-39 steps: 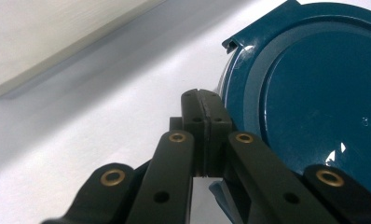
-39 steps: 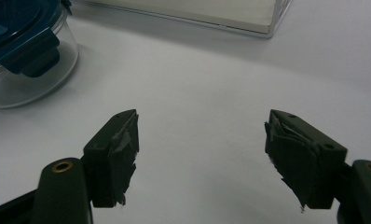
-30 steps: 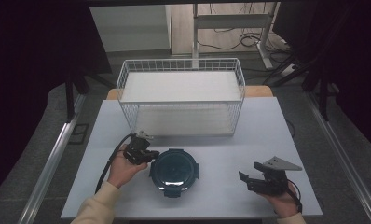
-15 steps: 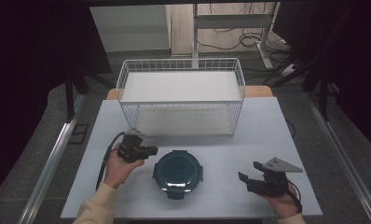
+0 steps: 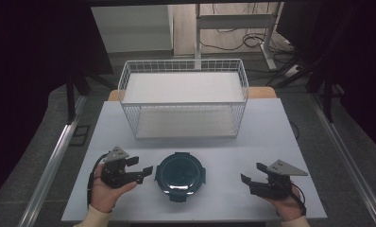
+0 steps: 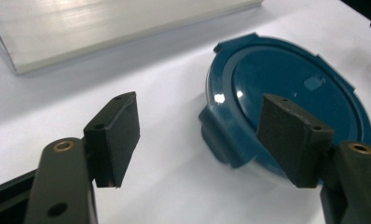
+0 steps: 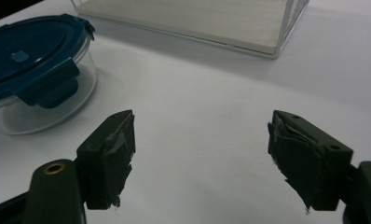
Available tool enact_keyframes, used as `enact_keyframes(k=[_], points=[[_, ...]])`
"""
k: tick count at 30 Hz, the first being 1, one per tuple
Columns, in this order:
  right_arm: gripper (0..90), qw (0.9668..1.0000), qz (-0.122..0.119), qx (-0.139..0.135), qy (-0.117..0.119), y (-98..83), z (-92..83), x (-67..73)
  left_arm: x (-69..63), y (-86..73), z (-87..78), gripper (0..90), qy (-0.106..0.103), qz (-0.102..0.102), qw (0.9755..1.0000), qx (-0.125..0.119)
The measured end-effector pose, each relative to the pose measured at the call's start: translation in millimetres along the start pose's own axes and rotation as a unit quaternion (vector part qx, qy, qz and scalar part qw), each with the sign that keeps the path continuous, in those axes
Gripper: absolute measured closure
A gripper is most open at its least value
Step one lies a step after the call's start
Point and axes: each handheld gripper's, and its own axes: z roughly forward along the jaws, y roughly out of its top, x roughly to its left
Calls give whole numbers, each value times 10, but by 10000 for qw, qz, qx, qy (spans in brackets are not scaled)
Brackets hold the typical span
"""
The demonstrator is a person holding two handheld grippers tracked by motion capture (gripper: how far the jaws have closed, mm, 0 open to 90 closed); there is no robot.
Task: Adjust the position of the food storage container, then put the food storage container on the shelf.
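A round clear-glass container with a dark teal snap-on lid (image 5: 180, 175) is sitting near the front edge of the white surface (image 5: 271, 132), between two hand-held grippers. The left gripper (image 5: 143, 172), jaws just opened and spread empty, is hovering just beside its rim; one pad is blocking part of the lid up close. The right gripper (image 5: 251, 174), jaws also parted and empty, is waiting well apart. The white wire basket (image 5: 183, 101) is standing behind, its contents hard to make out.

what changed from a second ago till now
The left gripper drew back leftward from the blue-lidded container, where it had been at the lid's left edge; its fingers have just been opening, nothing between them. The right gripper, the container and the wire basket stayed put.
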Motion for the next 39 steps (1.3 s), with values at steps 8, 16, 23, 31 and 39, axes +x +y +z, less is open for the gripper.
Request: enact_keyframes(k=[8,16,23,31,39], points=[[228,10000,77,24,18,20,50,-5,46,-36,-37,200,-4,-222,9997,-143],[228,9978,660,71,50,195,85,13,68,-34,-13,184,-260,-448,9986,-113],[203,9944,1012,228,189,403,114,151,128,-43,8,175,-436,-653,9969,-31],[185,9929,1070,378,361,555,141,316,51,1,-17,174,-543,-628,9965,-1],[159,9903,955,631,784,595,397,471,14,118,39,178,-587,-709,9956,158]])
